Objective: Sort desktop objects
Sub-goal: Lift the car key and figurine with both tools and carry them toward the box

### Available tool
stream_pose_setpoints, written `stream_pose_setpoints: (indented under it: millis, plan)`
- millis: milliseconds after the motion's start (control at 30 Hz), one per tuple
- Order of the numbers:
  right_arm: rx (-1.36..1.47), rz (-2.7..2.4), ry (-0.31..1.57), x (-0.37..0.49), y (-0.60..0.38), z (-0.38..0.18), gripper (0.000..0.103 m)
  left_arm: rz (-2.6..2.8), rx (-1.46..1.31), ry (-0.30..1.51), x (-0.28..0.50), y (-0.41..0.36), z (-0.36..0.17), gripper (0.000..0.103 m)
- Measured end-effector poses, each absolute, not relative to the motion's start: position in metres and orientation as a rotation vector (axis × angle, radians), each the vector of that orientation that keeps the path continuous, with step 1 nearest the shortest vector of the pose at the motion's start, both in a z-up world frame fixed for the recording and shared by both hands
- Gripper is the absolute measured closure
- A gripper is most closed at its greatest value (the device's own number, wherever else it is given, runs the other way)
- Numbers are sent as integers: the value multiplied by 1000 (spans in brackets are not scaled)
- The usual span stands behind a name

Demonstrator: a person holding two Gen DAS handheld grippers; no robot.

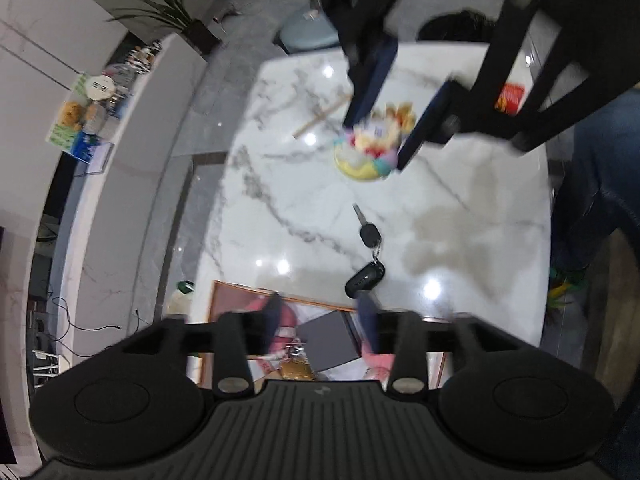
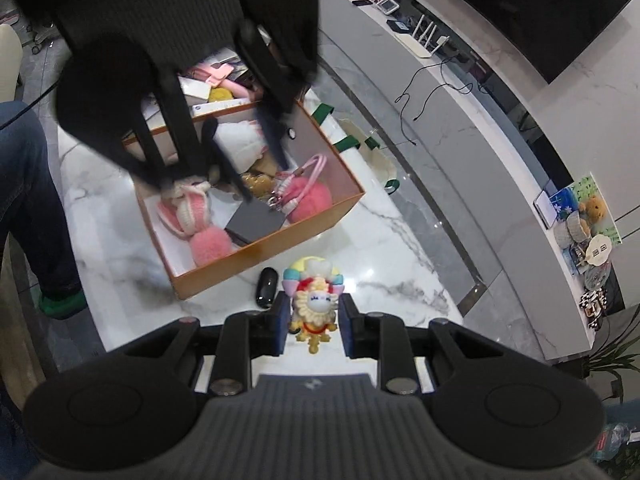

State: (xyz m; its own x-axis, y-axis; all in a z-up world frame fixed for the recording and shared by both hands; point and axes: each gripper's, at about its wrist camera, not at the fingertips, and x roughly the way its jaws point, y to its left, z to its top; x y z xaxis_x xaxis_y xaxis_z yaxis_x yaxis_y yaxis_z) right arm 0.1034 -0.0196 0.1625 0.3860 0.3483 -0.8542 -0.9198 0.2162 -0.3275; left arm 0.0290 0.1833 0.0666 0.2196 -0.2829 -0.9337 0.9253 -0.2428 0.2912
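My right gripper [image 2: 314,322] is shut on a colourful lion charm [image 2: 316,304] with pastel balls, held above the marble table [image 1: 460,208]. The left wrist view shows that same charm [image 1: 372,148] between the right gripper's dark pads. My left gripper [image 1: 320,320] is open with nothing between its fingers. It hangs over an orange box [image 2: 280,240] that holds pink pompoms [image 2: 310,200], a pink knitted toy [image 2: 182,210], a grey case [image 2: 256,220] and several other small things. The box's far part is hidden behind the left gripper.
A car key [image 1: 368,234] on a ring with a black fob [image 1: 365,278] lies on the marble just outside the box. A wooden stick [image 1: 320,117] and a red packet [image 1: 510,98] lie at the far end. A person's jeans leg [image 2: 28,184] stands beside the table.
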Motion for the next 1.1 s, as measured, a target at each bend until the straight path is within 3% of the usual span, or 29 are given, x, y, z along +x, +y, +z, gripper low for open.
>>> stream_pose_setpoints:
  millis: [400,833,867,900,967,1067,1100]
  plan:
    - [-896,960,869,127,-77,102,76,-1364,1517,869,27,98,-104,42]
    - [-781,945,960,177,-122,46,76,-1333,1602,914,39,60,-165,42]
    - [-776,948,962,178,-123,43,76,-1332,1604,920,40,60,-167,51]
    - [-772,949,963,178,-123,41,76,-1330,1604,928,41,60,-170,68]
    - [-767,951,966,180,-124,39,76,-1327,1588,962,44,60,-174,85]
    - [-759,948,970,179,-125,40,76,-1338,1577,993,44,61,-177,99]
    - [-759,946,972,180,-125,39,76,-1335,1581,984,43,62,-175,100]
